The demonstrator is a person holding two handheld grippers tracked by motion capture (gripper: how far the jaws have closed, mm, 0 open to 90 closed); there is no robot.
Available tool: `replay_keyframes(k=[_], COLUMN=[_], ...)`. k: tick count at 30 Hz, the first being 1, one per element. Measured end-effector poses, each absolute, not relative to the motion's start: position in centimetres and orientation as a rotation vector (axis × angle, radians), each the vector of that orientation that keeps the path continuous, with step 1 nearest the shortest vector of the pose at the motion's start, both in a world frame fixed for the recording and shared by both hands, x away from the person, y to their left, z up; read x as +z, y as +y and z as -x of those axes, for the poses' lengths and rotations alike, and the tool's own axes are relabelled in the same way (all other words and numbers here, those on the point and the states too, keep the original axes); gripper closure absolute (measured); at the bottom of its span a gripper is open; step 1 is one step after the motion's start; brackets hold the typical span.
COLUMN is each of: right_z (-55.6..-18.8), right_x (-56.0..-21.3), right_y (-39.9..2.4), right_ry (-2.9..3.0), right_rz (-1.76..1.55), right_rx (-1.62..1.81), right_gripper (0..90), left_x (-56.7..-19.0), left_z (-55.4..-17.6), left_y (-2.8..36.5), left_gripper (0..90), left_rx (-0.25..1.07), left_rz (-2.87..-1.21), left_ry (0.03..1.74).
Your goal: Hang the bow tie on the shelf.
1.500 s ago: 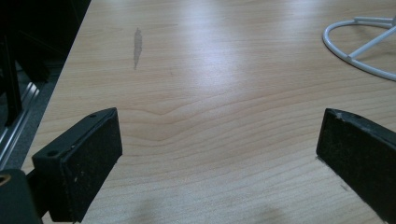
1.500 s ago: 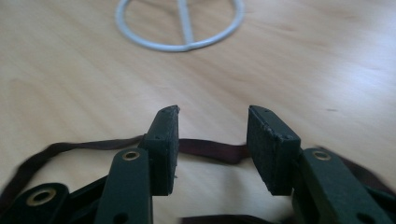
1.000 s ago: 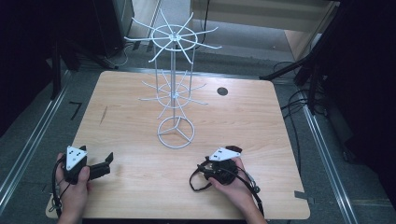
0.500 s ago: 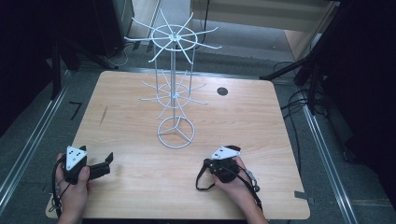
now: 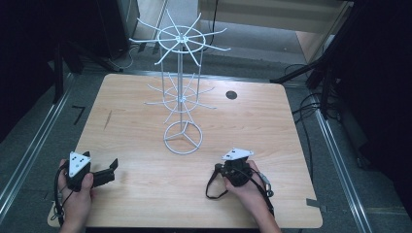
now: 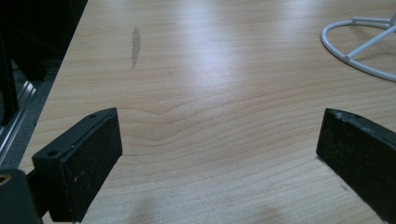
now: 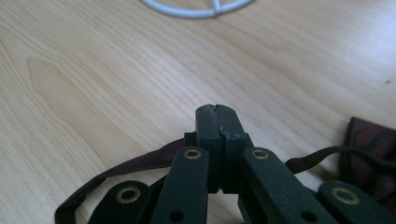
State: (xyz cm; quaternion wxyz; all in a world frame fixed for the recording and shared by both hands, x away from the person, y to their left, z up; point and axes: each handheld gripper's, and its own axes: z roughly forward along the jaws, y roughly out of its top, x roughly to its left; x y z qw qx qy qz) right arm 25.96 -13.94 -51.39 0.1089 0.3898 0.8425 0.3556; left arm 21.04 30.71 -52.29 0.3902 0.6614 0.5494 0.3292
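White wire rack (image 5: pixel 180 97) stands upright on the wooden tabletop (image 5: pixel 262 126), its ring base ahead of and between both tongs, well apart from each. Left tongs (image 5: pixel 108 174) rest low by the near edge, jaws spread wide with bare wood between them. Right tongs (image 7: pixel 217 122) have just been closing — jaws now pressed together, gripping nothing — a dark strap (image 7: pixel 126 166) looping beneath.
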Motion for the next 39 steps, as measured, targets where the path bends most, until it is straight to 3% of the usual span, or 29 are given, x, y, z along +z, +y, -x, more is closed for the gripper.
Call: replay_keyframes(k=[39], right_z=[-25.1], right_x=[-44.5], right_y=[-14.6], right_ry=[1.922], right_rz=[-1.022], right_rx=[1.589], right_gripper=[90.0], left_x=[-52.3], left_z=[-21.0], left_y=[30.6], left_gripper=[0.9], left_rx=[0.841], left_rz=[-1.689], left_ry=[1.394])
